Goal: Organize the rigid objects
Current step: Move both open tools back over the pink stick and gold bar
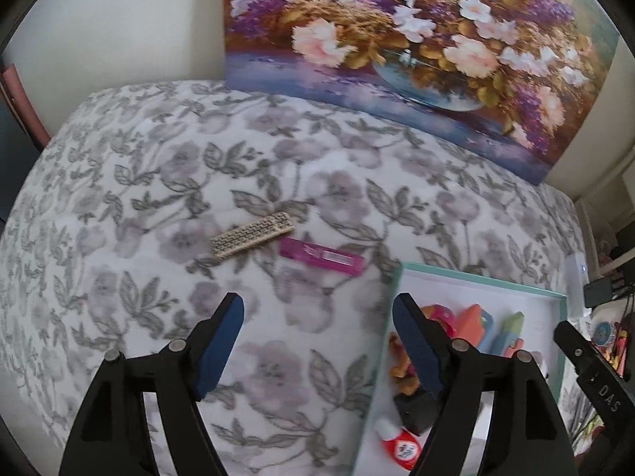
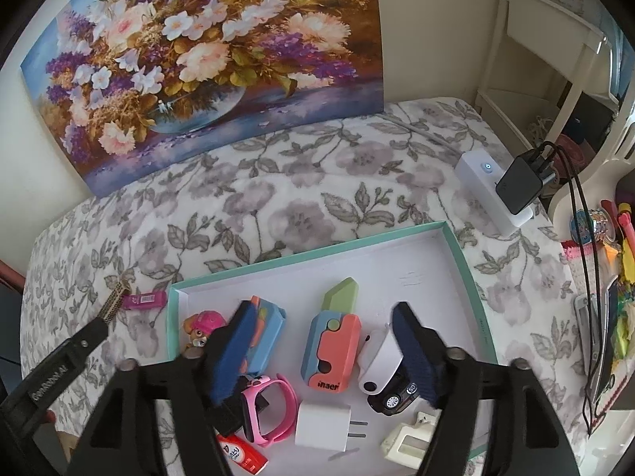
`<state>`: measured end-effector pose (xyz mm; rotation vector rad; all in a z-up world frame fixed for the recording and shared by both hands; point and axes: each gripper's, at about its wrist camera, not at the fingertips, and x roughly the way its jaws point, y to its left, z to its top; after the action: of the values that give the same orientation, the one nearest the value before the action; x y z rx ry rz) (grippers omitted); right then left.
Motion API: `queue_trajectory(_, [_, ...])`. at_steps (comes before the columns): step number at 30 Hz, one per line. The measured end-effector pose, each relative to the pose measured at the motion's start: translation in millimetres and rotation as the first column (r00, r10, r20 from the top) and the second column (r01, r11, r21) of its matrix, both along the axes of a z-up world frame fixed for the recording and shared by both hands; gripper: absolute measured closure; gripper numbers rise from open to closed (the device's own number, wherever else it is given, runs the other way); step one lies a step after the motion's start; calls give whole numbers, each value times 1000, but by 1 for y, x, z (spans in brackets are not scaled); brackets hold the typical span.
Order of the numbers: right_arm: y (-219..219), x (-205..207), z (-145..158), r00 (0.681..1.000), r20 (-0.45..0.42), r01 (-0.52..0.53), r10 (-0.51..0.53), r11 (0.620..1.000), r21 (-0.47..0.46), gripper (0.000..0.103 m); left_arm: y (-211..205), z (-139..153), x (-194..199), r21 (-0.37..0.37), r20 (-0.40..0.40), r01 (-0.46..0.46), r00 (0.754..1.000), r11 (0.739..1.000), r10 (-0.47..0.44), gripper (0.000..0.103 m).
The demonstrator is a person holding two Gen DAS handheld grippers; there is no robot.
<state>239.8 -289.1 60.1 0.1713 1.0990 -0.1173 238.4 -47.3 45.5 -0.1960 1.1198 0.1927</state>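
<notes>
My left gripper point(image 1: 317, 309) hangs open and empty over the flowered bedspread, just left of the teal-rimmed white tray point(image 1: 476, 275). Beyond its fingertips lie a beige patterned bar point(image 1: 252, 234) and a magenta bar point(image 1: 321, 261) on the cover. My right gripper point(image 2: 323, 313) stands open above the tray point(image 2: 464, 261), holding nothing. Between and below its fingers lie an orange, blue and green toy knife point(image 2: 333, 341), a blue and orange toy point(image 2: 272, 325), a pink watch point(image 2: 270, 404), a white plug point(image 2: 323, 424) and a white toy car point(image 2: 381, 365).
A pup figure point(image 2: 202, 325), a red tube point(image 2: 242, 456) and a cream clip point(image 2: 405, 444) also lie in the tray. A flower painting point(image 2: 206, 59) leans on the wall behind. A white power strip with a black charger point(image 2: 516, 186) sits right; cluttered stationery point(image 2: 611, 277) lines the right edge.
</notes>
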Motion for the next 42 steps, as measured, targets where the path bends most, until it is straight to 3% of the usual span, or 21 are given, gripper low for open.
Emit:
queue_trajectory(5, [0, 1, -1, 1000, 2, 0, 0, 1000, -13, 3, 13, 0, -2, 19, -5, -26, 1000, 999, 26, 20])
queue_trajectory(8, [0, 0, 0, 1000, 6, -4, 4, 1000, -14, 0, 22, -2, -2, 40, -15, -49, 999, 998, 49, 19])
queue_trajectory(13, [2, 1, -1, 1000, 1, -5, 5, 1000, -14, 0, 42, -2, -3, 94, -28, -105, 994, 990, 108, 10])
queue_trajectory(28, [75, 2, -7, 987, -3, -162, 162, 986, -30, 0, 88, 5, -16, 139, -13, -182, 983, 973, 186, 9])
queue_trajectory(42, [138, 2, -24, 957, -21, -290, 289, 957, -4, 0, 107, -10, -20, 113, -41, -239, 969, 964, 245, 9])
